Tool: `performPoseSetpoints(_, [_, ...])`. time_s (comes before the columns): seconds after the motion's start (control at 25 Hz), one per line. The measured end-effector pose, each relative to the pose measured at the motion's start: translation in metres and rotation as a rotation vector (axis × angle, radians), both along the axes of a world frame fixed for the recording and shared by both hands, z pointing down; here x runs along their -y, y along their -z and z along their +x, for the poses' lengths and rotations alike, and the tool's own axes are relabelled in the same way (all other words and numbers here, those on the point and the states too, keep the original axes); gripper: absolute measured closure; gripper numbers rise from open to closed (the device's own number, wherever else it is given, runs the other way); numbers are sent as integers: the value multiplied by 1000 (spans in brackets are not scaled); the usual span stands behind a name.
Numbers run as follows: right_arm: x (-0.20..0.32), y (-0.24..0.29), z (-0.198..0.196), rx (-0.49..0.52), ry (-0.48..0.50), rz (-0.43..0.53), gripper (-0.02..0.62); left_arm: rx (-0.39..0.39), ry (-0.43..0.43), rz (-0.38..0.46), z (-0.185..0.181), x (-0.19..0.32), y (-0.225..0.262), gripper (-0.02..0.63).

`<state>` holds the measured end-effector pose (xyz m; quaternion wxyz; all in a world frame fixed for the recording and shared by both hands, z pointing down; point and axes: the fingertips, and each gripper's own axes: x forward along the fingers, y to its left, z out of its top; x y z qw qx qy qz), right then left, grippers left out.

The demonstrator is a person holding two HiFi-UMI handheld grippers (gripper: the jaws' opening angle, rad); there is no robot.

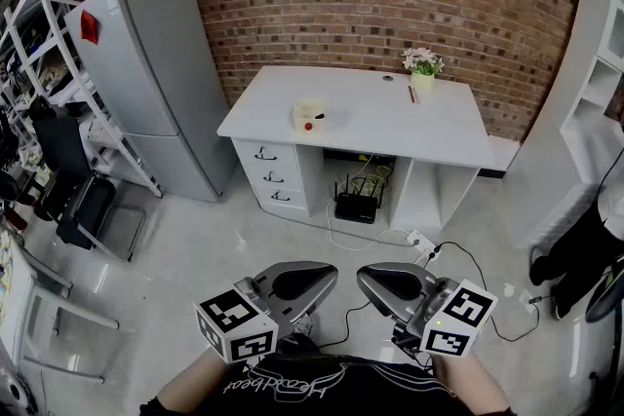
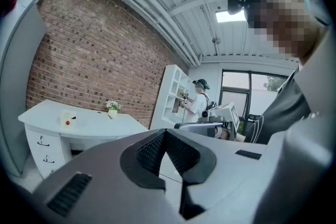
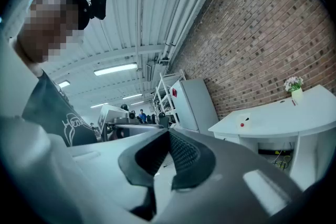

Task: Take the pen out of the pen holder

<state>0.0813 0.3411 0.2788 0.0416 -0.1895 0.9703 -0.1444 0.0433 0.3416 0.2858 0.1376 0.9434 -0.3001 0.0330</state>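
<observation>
Head view. Noted left gripper [image 1: 330, 276] and right gripper [image 1: 365, 280] low by the body, well apart from the white desk [image 1: 458, 146] at the brick wall. On the tabletop: flower pot [image 1: 422, 85] near the back right corner, thin reddish stick [image 1: 410, 94] just beside it, possibly the pen. Too small to confirm, and no pen holder told apart with certainty. Cream box [image 1: 309, 116] with a red dot near the front edge, left part.

Risks judged: snagging a foot on the floor cables [image 1: 444, 253] on the approach; tipping the pot while reaching beside it; arriving with tongs not yet spread.

Writing: white cursive on the black shirt [image 1: 292, 385], roughly "Heartbeat", unsure. Marker cubes patterned only.

Left gripper view. Left gripper [image 2: 165, 135] tongs pressed together, nothing between.

Right gripper view. Right gripper [image 3: 169, 136] likewise, pads meeting, empty. No legible labels
</observation>
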Motion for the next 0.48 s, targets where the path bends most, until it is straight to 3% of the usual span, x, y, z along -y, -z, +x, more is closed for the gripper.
performPoseSetpoints(0.48, [21, 6, 1, 9, -46, -42, 592, -7, -17, 22, -4, 14, 12, 604])
